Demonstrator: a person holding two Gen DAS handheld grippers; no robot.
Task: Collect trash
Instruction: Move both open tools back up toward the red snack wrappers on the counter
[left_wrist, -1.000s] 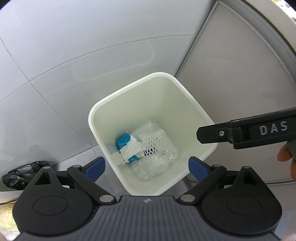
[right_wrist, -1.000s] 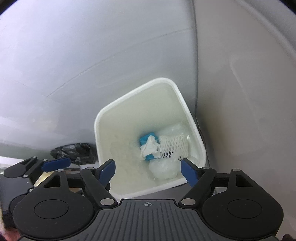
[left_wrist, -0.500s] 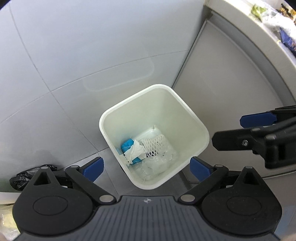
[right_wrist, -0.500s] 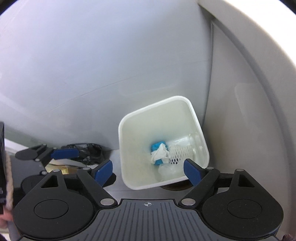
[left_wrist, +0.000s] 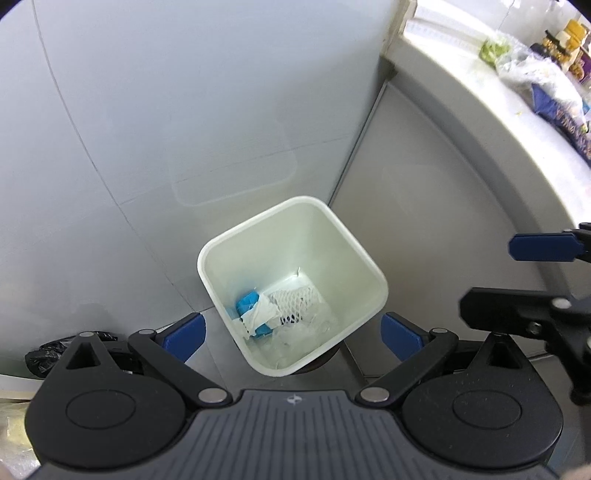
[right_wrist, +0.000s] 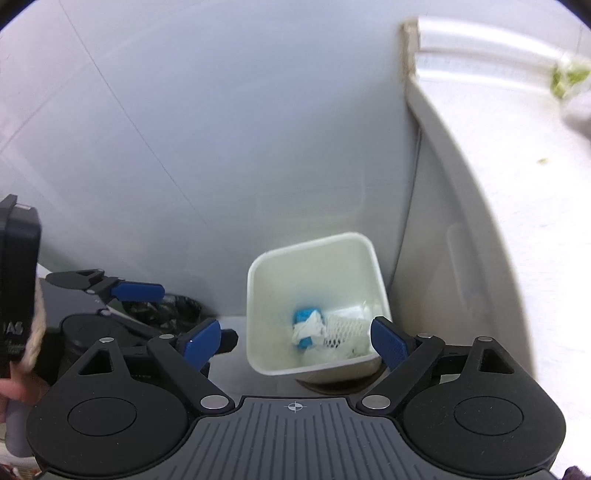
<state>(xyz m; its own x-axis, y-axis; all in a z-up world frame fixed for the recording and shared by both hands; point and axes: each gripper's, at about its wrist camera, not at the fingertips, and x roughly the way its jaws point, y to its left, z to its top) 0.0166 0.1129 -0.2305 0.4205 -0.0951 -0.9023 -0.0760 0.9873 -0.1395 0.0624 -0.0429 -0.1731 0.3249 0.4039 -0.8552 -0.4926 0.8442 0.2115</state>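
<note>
A white square bin (left_wrist: 343, 229) stands on the floor in the corner between a wall and a cabinet. In it lie a blue wrapper (left_wrist: 245, 302), a crumpled white tissue (left_wrist: 260, 314), a white foam net (left_wrist: 295, 297) and clear plastic (left_wrist: 310, 332). My left gripper (left_wrist: 291, 334) hangs open above the bin with nothing between its fingers. My right gripper (right_wrist: 295, 339) is also high over the bin (right_wrist: 314, 242), empty, its jaws opening. In the left wrist view the right gripper (left_wrist: 517, 277) reaches in from the right edge. The left gripper (right_wrist: 177, 314) shows at the left of the right wrist view.
A crumpled black bag (left_wrist: 40, 358) lies on the floor left of the bin. A pale countertop (left_wrist: 480, 92) with bags and jars runs along the upper right, above a grey cabinet front (left_wrist: 443, 221). A hand (right_wrist: 14, 391) holds the left gripper's handle.
Both grippers have risen away from the bin, which looks smaller and farther below. The countertop has come into view at the upper right. The right gripper's jaws have spread a little wider.
</note>
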